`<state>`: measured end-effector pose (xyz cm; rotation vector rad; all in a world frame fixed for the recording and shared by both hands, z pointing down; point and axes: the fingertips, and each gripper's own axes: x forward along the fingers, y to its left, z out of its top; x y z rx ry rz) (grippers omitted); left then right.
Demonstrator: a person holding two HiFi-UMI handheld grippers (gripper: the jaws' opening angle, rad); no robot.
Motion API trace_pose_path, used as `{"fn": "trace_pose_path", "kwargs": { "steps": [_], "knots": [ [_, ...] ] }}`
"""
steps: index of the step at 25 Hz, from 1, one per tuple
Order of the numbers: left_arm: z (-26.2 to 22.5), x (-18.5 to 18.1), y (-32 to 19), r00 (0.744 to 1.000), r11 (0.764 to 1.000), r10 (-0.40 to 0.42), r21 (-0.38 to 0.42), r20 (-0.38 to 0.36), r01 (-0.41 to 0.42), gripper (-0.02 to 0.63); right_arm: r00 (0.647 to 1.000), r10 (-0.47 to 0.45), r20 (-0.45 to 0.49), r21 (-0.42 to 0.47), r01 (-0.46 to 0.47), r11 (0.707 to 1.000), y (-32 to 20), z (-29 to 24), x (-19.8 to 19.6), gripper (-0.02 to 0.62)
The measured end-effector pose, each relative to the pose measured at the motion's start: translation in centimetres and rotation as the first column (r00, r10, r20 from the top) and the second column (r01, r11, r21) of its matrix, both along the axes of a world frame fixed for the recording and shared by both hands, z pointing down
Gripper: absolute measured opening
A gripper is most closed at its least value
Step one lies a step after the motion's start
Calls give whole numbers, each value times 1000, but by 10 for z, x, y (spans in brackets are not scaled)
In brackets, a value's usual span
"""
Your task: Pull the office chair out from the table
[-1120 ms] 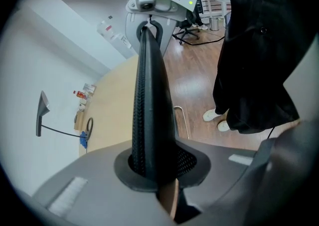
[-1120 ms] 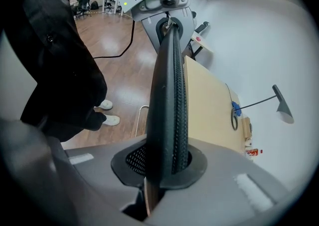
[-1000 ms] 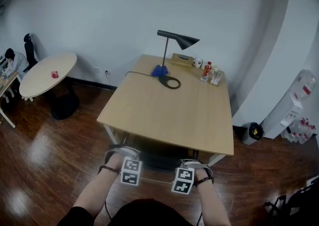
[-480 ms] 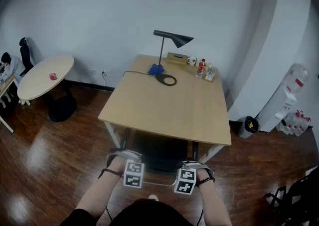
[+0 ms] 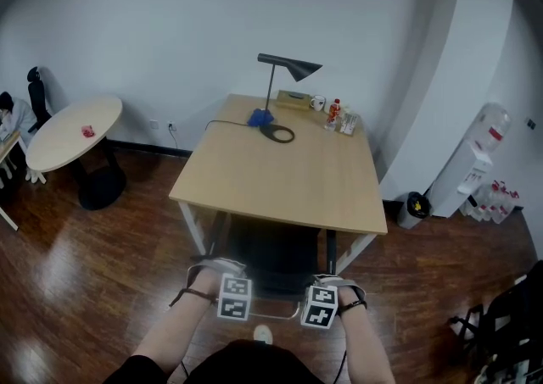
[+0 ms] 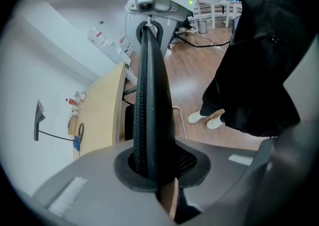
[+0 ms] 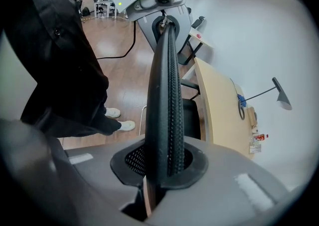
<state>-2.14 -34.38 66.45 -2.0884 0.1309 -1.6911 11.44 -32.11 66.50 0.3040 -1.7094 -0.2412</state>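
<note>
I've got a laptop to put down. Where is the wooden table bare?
The whole near half of the table is bare, from the lamp base to the edge above the office chair. The far edge is crowded: lamp, mug, red bottle.

There are two tongs near us: the left tongs (image 5: pixel 231 289) and the right tongs (image 5: pixel 322 296). There is one office chair (image 5: pixel 271 259). There are two worktops: one big worktop (image 5: pixel 280 179) in the middle and one round worktop (image 5: pixel 72 132) on the left. At the far end of the big one are one lamp (image 5: pixel 280 86), one mug (image 5: pixel 316 103) and one bottle (image 5: pixel 333 111) with red on it. The round one has one small red thing (image 5: pixel 87 130). On the right are one water cooler (image 5: pixel 475 166) and one black bin (image 5: pixel 413 208).
</note>
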Motion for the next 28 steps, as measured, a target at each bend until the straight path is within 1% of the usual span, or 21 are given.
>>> {"fn": "trace_pose_path", "kwargs": {
  "steps": [6,12,18,28],
  "knots": [
    [-3,-2,25,1000,1000,9,-17,3,-9,41,1000,23,2,-12,-23,1000,26,-3,-2,60],
    [-2,-4,43,1000,1000,15,-14,3,-15,41,999,43,3,-16,-42,999,44,-1,-4,66],
    [0,-6,56,1000,1000,13,-9,3,-13,41,999,45,2,-1,-45,999,57,1,-6,66],
    [-1,-5,72,1000,1000,12,-14,7,-12,43,999,41,5,-4,-41,999,74,-1,-6,63]
  ]
}}
